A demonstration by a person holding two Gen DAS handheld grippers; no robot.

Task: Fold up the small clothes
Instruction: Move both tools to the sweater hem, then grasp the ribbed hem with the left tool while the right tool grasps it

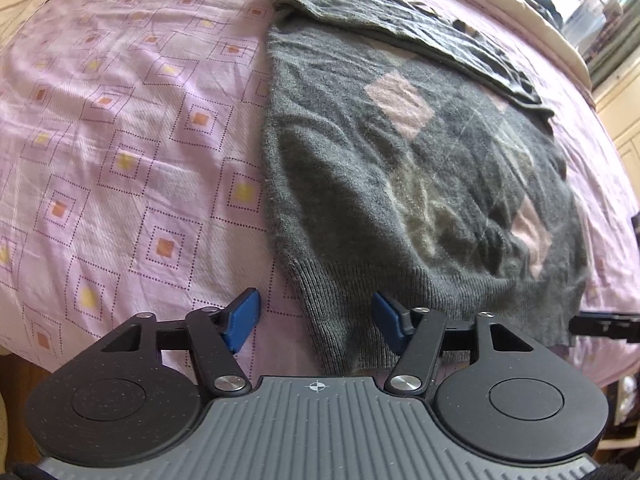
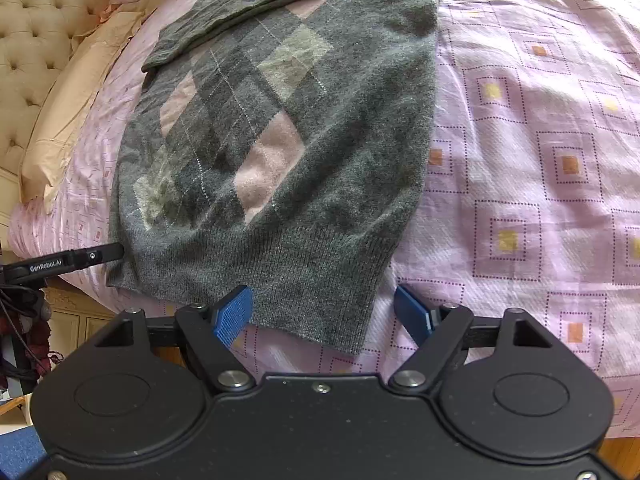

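A grey argyle sweater [image 1: 360, 168] with pink diamonds lies flat on the bed, one sleeve [image 1: 400, 28] folded across its upper part. My left gripper [image 1: 316, 322] stands open over the ribbed hem's left corner. The knit lies between the blue pads, which do not press on it. In the right wrist view the same sweater [image 2: 328, 152] fills the middle. My right gripper [image 2: 323, 315] is open around the hem's right corner, its left pad over the rib and its right pad over the sheet. Each gripper shows at the edge of the other's view.
The pink sheet [image 1: 120, 140] with square prints covers the bed, which drops off just below the hem. A beige pillow [image 2: 68, 100] and a tufted headboard [image 2: 28, 40] lie at the left of the right wrist view. Wooden furniture [image 1: 624, 112] stands past the bed.
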